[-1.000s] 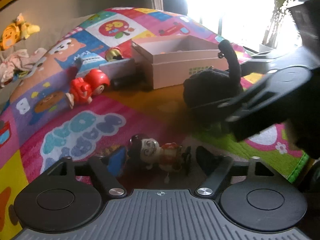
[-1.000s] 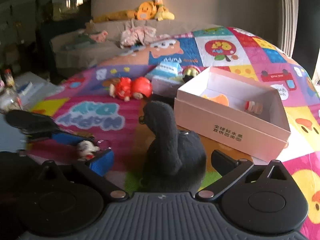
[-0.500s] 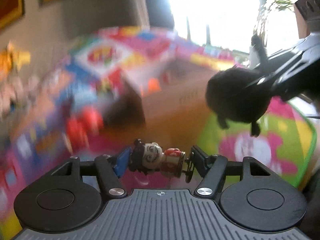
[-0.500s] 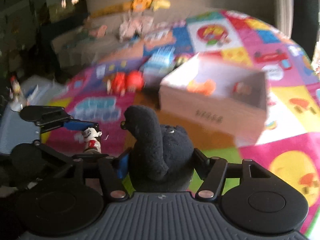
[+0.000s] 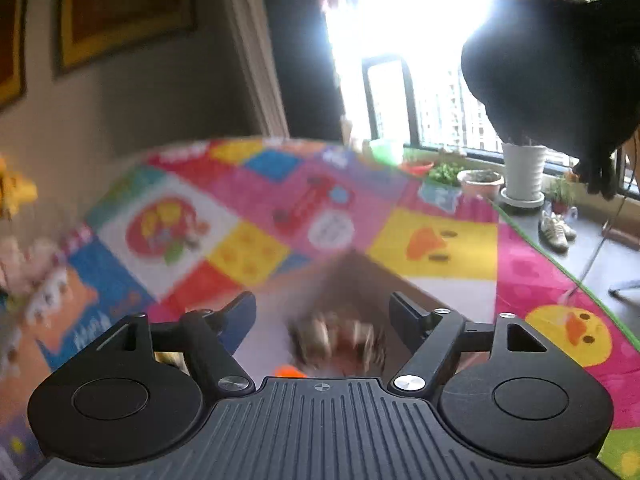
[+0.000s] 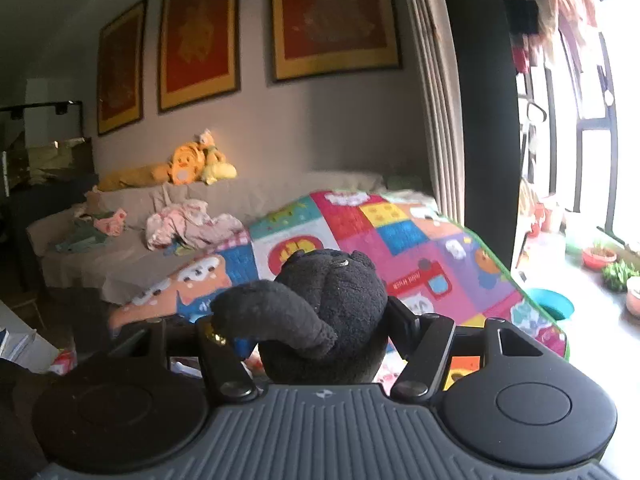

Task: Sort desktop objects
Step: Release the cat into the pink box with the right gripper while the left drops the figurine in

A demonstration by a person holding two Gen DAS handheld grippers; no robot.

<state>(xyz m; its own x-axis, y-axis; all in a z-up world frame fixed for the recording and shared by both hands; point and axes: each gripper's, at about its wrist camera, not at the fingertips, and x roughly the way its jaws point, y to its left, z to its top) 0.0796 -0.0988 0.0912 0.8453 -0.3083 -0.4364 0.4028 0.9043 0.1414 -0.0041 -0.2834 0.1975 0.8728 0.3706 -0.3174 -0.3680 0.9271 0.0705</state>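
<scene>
**Black plush toy gripped aloft; small figure loose between spread left fingers**

Materials and shapes. The black plush toy [image 6: 328, 312] is soft, fuzzy fabric with a rounded body and a thick curved neck or limb bending to the left. In the left wrist view the same toy [image 5: 552, 68] appears as a dark rounded mass high at the upper right, against the bright window. The play mat [image 5: 436, 240] is a flat sheet printed in bright squares of pink, yellow, blue and red, with cartoon ducks and vehicles. Both tools have ribbed grey plastic bodies and black linkage arms.

Containers. A box [image 5: 420, 300] lies directly below the left gripper; it is heavily blurred, and only a brownish wall and a pale inner floor can be made out. An orange item [image 5: 289, 370] shows at its near edge. The small figure [image 5: 338, 338] is a motion-blurred smear of tan, brown and red over the box; whether it touches the box floor cannot be told.

Grippers. The left gripper [image 5: 324, 314] has its fingers spread wide, and neither one touches the figure. The right gripper [image 6: 320, 328] is pressed against both sides of the plush toy, holding it raised above the mat, with the sofa [image 6: 120, 248] and framed pictures [image 6: 336, 16] behind.
</scene>
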